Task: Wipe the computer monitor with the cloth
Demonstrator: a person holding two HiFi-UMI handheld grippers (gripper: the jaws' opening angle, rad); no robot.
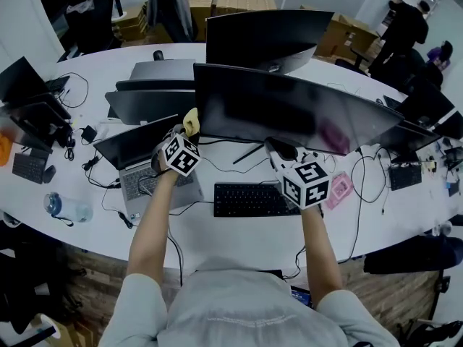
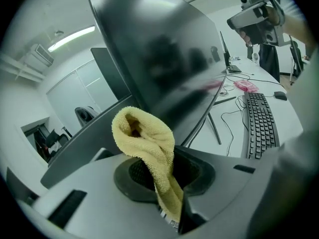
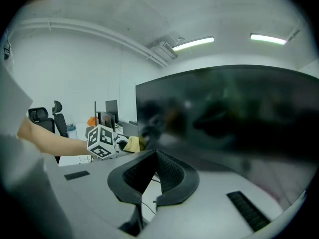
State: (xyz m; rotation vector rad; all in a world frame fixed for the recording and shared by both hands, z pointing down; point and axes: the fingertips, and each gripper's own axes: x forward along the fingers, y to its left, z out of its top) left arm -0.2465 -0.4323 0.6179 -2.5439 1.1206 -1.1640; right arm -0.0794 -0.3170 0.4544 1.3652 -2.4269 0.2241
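Note:
The wide curved dark monitor point(image 1: 289, 110) stands mid-table, its screen off. My left gripper point(image 1: 185, 137) is at the screen's left edge, shut on a yellow terry cloth point(image 1: 190, 121). In the left gripper view the cloth point(image 2: 144, 133) bulges up out of the gripper point(image 2: 158, 169) right beside the monitor point(image 2: 164, 59); whether it touches the glass I cannot tell. My right gripper point(image 1: 281, 150) is under the screen's lower edge near the middle, shut with nothing in it. From the right gripper point(image 3: 153, 156) I see the monitor point(image 3: 239, 113) fill the right side and the cloth point(image 3: 132, 143) far left.
A black keyboard point(image 1: 249, 199) lies in front of the monitor, an open laptop point(image 1: 148, 168) under the left arm, a pink object point(image 1: 338, 190) right of the keyboard. More monitors point(image 1: 268, 38) stand behind. Cables cross the white table point(image 1: 217, 230). People point(image 1: 405, 27) stand at the back right.

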